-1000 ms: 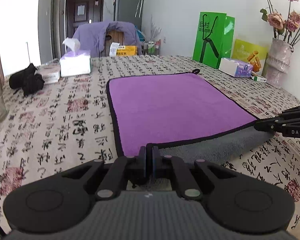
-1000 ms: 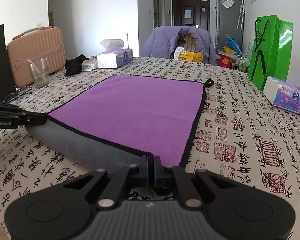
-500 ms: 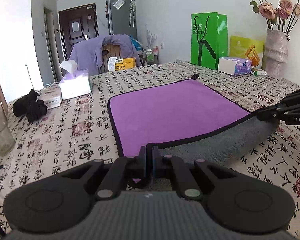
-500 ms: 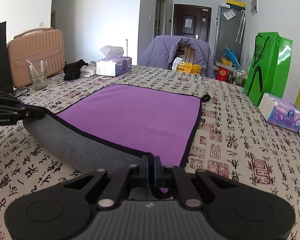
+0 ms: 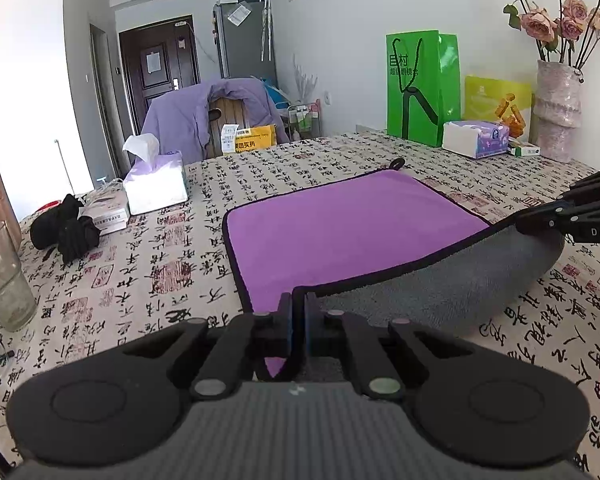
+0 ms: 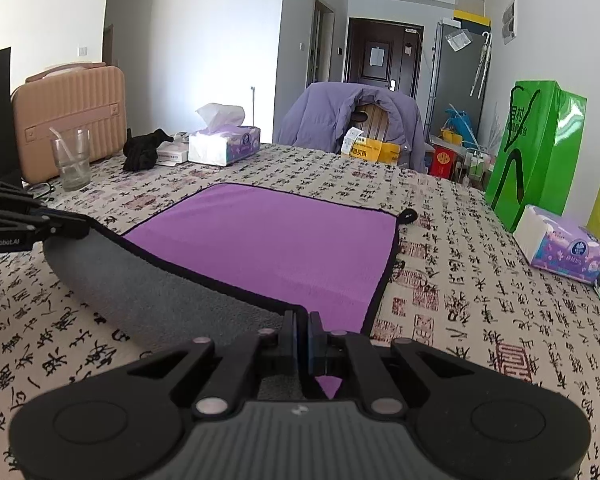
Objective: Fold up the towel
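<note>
Left wrist view: the left gripper (image 5: pixel 298 322) is clenched on the near left corner of the purple towel (image 5: pixel 340 236), lifted so the grey underside shows; the far half lies flat on the table (image 5: pixel 148 264). The first fold is begun, not laid. Right wrist view: the right gripper (image 6: pixel 302 334) pinches the near right corner. The glass (image 6: pixel 72 160), far left, apparently holds only a straw.
</note>
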